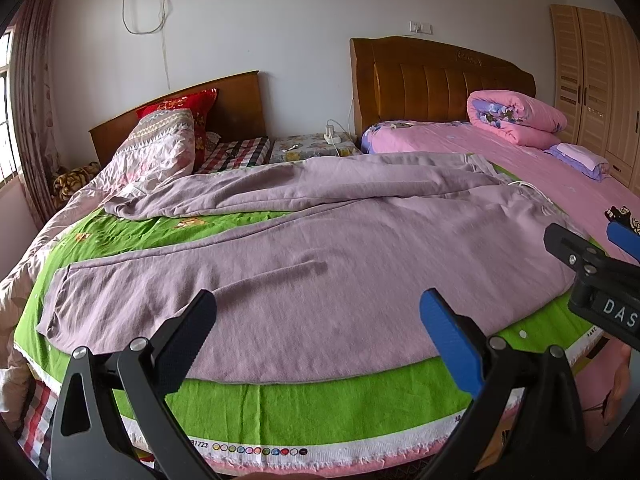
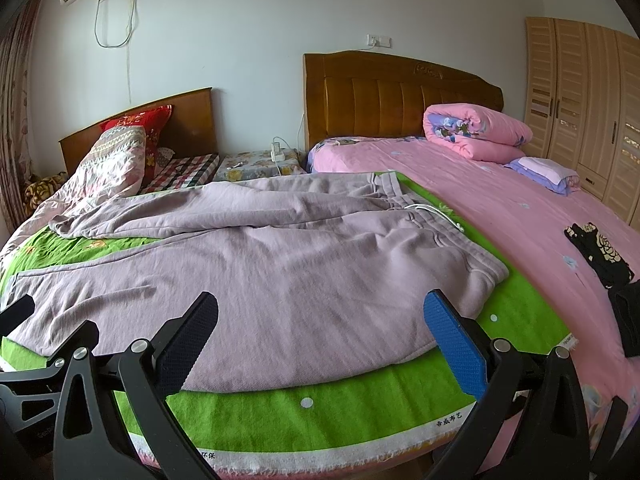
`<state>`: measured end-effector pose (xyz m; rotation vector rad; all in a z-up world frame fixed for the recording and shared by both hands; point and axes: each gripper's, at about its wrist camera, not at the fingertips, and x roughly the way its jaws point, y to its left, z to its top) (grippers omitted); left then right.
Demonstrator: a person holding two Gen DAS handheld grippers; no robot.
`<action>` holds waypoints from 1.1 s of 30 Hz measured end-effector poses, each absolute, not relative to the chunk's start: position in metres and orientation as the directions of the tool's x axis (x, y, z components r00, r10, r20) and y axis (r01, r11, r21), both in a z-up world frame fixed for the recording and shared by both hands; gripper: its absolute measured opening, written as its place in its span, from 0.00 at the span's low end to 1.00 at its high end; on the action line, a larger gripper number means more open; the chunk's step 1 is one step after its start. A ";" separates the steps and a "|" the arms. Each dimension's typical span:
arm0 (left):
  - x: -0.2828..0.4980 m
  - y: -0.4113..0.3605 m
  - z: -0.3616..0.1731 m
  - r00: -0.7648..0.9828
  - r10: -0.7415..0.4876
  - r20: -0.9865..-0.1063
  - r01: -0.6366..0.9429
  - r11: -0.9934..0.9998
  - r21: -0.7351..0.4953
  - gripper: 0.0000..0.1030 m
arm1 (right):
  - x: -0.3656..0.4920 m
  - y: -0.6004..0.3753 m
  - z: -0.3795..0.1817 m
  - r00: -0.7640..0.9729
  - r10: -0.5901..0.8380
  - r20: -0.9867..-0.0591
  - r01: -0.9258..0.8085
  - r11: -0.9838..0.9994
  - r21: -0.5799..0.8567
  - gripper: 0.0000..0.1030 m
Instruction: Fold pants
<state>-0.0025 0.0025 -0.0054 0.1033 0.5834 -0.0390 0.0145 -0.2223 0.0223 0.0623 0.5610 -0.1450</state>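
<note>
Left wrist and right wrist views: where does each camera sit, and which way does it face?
Left wrist: behind the open left gripper, at the bed's near edge, facing the headboards; below lie the pants; the right gripper pokes in at right.
Right wrist: behind the open right gripper, slightly further right, same heading, nearer the waistband; part of the left gripper shows at left.
Shared: pants, green cloth, pink quilt; no hand visible.
</note>
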 end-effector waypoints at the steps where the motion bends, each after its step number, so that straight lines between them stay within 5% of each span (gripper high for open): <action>1: -0.003 0.003 -0.006 0.834 -0.007 -0.552 0.066 0.994 0.086 0.99 | 0.015 -0.223 0.023 0.837 -0.120 -0.534 0.154 0.988 0.019 0.96; 33: -0.003 0.003 -0.013 0.820 -0.009 -0.572 0.067 0.995 0.080 0.99 | 0.013 -0.220 0.019 0.833 -0.119 -0.541 0.152 0.988 0.016 0.96</action>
